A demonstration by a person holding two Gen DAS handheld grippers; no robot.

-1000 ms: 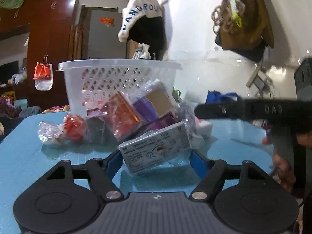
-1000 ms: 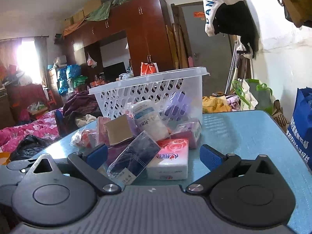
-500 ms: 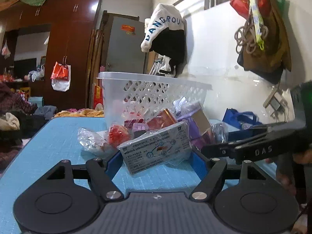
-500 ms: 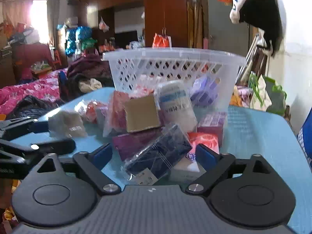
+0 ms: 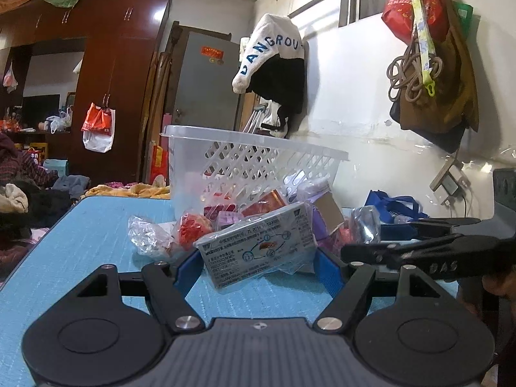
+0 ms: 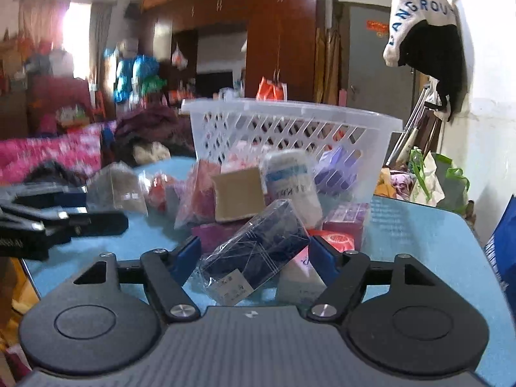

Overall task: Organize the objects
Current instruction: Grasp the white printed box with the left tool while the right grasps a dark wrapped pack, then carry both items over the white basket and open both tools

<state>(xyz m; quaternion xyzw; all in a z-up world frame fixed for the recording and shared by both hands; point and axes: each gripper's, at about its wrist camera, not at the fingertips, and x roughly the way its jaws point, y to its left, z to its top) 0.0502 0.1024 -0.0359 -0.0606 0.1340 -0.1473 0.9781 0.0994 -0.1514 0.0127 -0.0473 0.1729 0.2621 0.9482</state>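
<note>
Two grippers face one heap of wrapped goods on the blue table (image 5: 96, 225), each with a packet between its blue pads. The left gripper (image 5: 256, 259) holds a grey-white printed box (image 5: 258, 245) in clear film; its pads appear to press on the box's two short ends, so the long axis runs across the jaws, tilted up toward the right. The right gripper (image 6: 254, 256) straddles a dark navy packet (image 6: 254, 248) in clear wrap, and its jaws are closing. This packet lies diagonally, its labelled end low and near the left pad, its far end raised toward the right pad. Whether both pads already bear on the film cannot be told from this view; the wrap blurs the edges. The white lattice basket (image 6: 290, 129), the probable destination, stands directly behind the heap, ahead of both sets of fingers and higher than both packets. Each packet therefore has to rise above the rim before it travels forward. The left gripper is judged better placed to go first, since its grip looks settled. The right-hand jaws work just beside a red-and-white tissue pack (image 6: 332, 238), which could be nudged.
</note>
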